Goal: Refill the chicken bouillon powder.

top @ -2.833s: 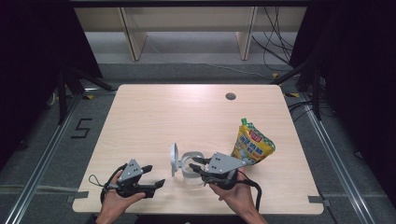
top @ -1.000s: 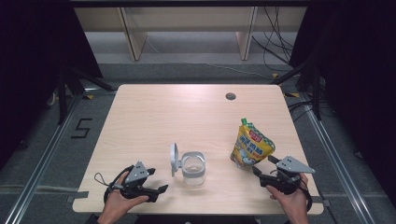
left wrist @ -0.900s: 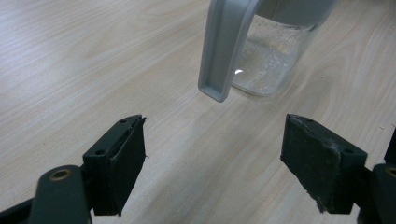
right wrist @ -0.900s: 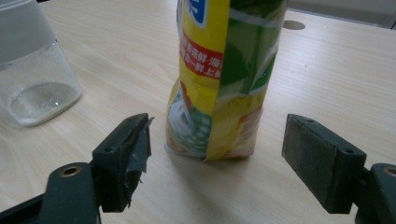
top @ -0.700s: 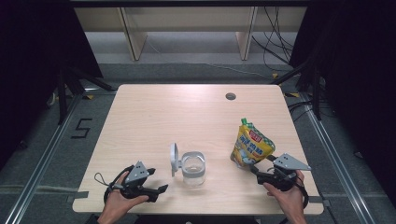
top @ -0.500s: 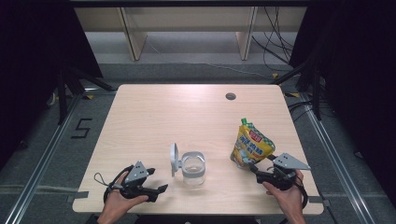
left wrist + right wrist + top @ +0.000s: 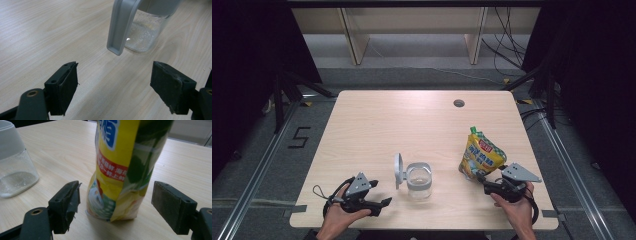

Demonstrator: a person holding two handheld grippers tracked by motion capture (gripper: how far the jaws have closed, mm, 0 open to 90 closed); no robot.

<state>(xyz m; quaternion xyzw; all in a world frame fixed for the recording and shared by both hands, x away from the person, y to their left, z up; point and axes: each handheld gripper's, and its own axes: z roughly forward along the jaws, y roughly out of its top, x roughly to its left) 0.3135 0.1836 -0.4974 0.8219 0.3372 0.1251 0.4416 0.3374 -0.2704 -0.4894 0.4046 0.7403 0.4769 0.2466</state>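
Observation:
A yellow and green stand-up pouch point(image 7: 480, 156) point(image 7: 120, 170) stands upright on the right part of the wooden table point(image 7: 412, 125). My right gripper point(image 7: 481, 185) point(image 7: 116, 206) is open just in front of it, jaws to either side of the pouch's base without touching. A clear glass jar point(image 7: 418, 181) point(image 7: 147, 30) point(image 7: 13, 167) with its grey hinged lid point(image 7: 398, 170) point(image 7: 122, 25) flipped open stands near the front middle. My left gripper point(image 7: 384, 202) point(image 7: 113, 86) is open at the front left, pointing at the jar and short of it.
A round cable hole point(image 7: 458, 103) sits near the table's far edge. Wooden shelving point(image 7: 412, 30) stands on the floor behind the table. Metal rails run along both sides, with a "5" marked on the floor point(image 7: 299, 136) at left.
My right gripper has left the jar, swung out to the table's right front, then edged forward to the pouch's base. The left gripper has barely moved.

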